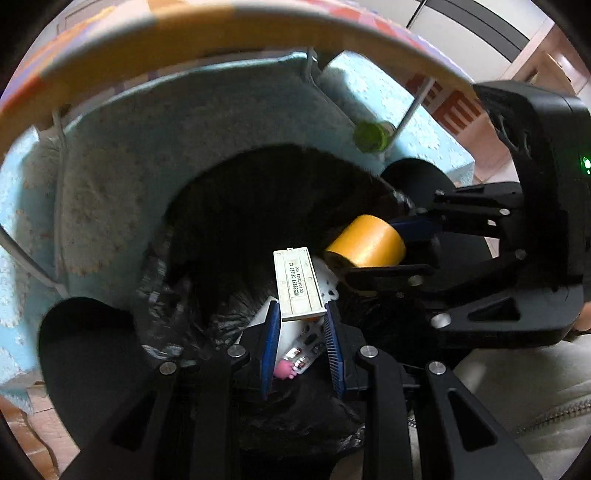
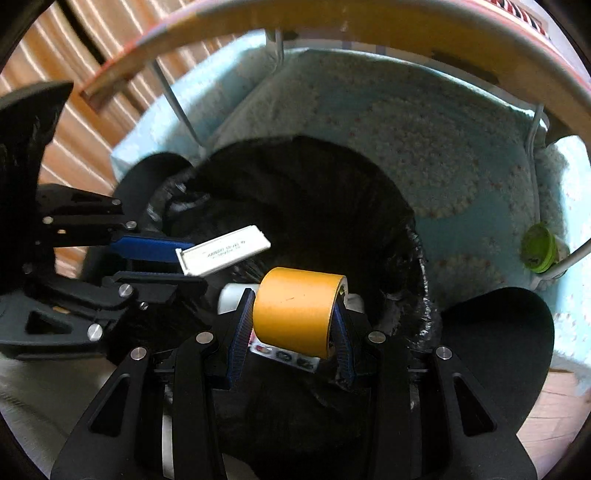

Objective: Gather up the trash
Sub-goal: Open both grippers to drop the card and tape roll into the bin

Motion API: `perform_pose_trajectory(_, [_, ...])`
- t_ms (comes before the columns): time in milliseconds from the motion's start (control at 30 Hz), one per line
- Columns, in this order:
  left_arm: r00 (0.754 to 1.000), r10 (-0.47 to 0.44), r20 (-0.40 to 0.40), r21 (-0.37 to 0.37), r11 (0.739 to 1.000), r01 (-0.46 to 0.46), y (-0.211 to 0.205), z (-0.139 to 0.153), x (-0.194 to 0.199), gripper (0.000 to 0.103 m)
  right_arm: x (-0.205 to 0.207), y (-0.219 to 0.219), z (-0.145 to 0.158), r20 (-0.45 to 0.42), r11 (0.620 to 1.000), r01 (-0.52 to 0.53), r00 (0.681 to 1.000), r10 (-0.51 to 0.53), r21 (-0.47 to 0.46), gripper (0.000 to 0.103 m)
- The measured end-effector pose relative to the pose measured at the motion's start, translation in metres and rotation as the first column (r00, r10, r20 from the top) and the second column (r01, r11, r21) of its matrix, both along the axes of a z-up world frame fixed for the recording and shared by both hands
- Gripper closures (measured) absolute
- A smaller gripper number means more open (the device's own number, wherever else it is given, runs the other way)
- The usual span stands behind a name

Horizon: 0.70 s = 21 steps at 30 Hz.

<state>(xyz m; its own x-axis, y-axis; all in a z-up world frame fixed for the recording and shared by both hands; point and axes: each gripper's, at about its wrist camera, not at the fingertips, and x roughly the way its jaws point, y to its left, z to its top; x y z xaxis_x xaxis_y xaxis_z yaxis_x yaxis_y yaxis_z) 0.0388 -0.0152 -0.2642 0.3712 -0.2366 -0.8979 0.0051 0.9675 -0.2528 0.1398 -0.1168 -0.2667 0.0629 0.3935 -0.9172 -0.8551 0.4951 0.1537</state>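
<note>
pale blue carpet (image 1: 122,192) covers the floor under both grippers, and on it sits a bin lined with a black trash bag (image 2: 332,206), its dark mouth open straight below. nearest in the left wrist view, the left gripper (image 1: 301,332) is closed narrowly on a flat cream plastic piece with a printed label (image 1: 297,284), which sticks out past the blue pads over the bag's opening; a small pink item (image 1: 284,370) and some white printed packaging lie just under the jaws. nearest in the right wrist view, the right gripper (image 2: 295,325) clamps a yellow roll of tape (image 2: 299,308) by its two flat sides, held over the bag as well. each gripper shows at the edge of the other's view, just beside it. farther out, a green bottle cap (image 1: 371,136) lies on the carpet next to a white metal leg (image 1: 415,107), and a curved counter edge (image 2: 332,26) arches across the top, with wooden flooring (image 2: 85,122) beyond.
</note>
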Motion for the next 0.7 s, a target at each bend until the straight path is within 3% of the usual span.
perform_pose_trajectory(233, [0.997,0.008,-0.078,0.014,1.0,-0.007,-0.003,-0.022,0.005,0.08,-0.005,0.005,-0.019,-0.023,0.999,-0.018,1.0,0.017,-0.035,0.064])
perform_pose_trajectory(600, [0.993,0.011,-0.114,0.031,1.0,-0.007,-0.006,-0.029,0.011,0.08,0.003,0.01,-0.035,-0.073,0.998,-0.009,0.997,0.005,-0.058,0.063])
perform_pose_trajectory(700, [0.994,-0.02,-0.109,0.046,0.999,0.025,-0.012,-0.027,0.009,0.07,0.002,0.01,-0.035,-0.072,0.998,-0.01,0.997,0.006,-0.059,0.06])
